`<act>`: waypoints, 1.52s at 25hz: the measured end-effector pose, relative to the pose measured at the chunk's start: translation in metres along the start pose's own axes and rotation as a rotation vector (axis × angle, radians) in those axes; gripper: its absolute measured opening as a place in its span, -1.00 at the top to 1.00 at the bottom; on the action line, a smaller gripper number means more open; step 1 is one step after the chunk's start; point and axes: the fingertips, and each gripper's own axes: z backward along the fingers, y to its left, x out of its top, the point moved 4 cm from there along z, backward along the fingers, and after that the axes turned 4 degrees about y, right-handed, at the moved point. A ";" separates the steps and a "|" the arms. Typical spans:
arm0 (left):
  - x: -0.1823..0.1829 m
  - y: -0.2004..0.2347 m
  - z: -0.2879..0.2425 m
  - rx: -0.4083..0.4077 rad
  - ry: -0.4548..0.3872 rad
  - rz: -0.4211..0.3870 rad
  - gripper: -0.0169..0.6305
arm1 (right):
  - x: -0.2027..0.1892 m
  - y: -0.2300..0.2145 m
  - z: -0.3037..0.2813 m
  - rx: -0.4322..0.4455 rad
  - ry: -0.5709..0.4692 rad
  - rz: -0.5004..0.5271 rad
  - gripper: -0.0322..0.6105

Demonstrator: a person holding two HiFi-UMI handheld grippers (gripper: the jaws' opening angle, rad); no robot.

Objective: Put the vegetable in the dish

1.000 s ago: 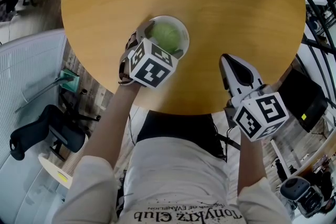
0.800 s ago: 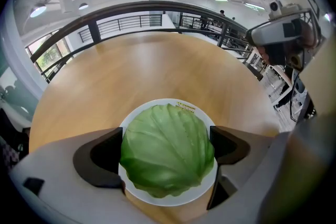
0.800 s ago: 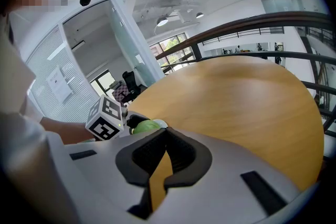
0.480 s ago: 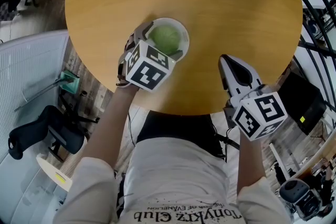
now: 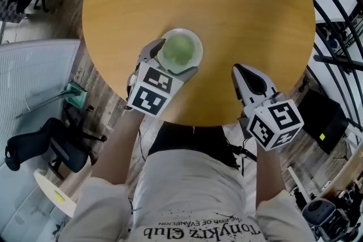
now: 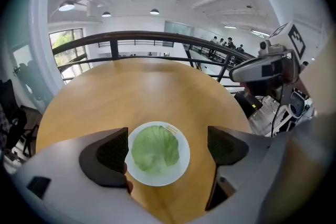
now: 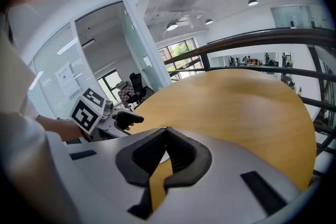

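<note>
"Where is the vegetable?"
"Centre-left of the head view: the green leafy vegetable (image 5: 178,49) lies in the white dish (image 5: 194,41), which stands on the round wooden table (image 5: 238,3) near its lower edge."
"And the left tongs (image 5: 172,60)?"
"Jaws wide apart, one on either side of the dish, closed on nothing."
"The right tongs (image 5: 248,77)?"
"Lower right, over the table's edge, well apart from the dish; jaws pressed together, nothing between them."
</note>
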 end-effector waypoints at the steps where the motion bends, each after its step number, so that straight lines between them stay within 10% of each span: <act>1: -0.002 -0.005 0.008 0.008 -0.005 -0.007 -0.56 | 0.000 0.004 0.004 0.002 -0.002 0.008 0.85; 11: -0.001 -0.029 0.106 0.158 -0.150 0.058 0.72 | 0.032 0.038 0.050 0.012 -0.051 0.101 0.85; 38: -0.038 -0.078 0.196 0.182 -0.278 0.161 0.88 | 0.047 0.111 0.102 0.052 -0.103 0.252 0.85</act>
